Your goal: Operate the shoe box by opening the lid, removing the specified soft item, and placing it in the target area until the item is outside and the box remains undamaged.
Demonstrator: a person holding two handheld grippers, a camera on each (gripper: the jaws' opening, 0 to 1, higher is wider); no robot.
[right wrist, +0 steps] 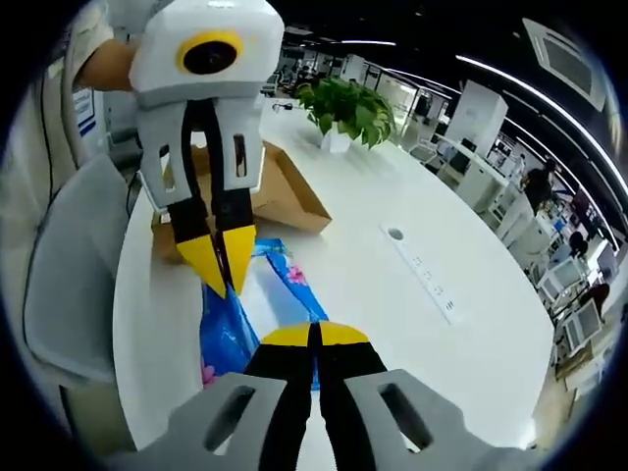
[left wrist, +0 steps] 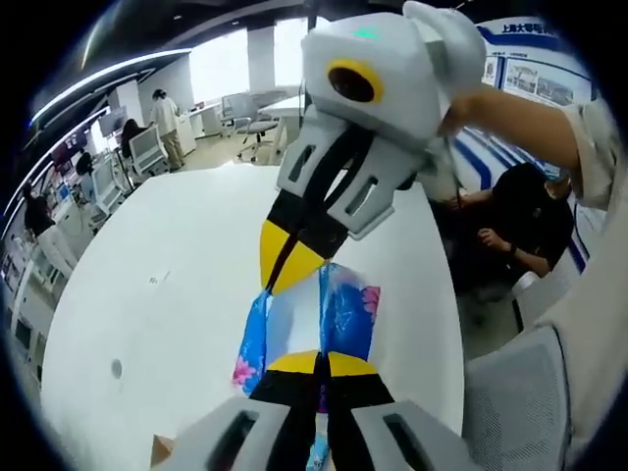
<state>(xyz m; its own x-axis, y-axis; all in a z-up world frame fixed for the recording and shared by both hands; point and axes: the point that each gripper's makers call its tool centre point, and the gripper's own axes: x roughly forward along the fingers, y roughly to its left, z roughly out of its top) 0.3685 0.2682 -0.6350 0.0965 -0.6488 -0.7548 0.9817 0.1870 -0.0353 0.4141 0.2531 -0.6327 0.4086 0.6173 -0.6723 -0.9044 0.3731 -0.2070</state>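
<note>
Two close, opposed views above table point(left wrist: 177, 294)

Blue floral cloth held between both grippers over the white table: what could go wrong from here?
1. Both the left gripper and the right gripper are clamped on the blue floral cloth; pulling apart might tear it.
2. It hangs near the white table edge beside the chair; an uneven release could drop it off.
</note>
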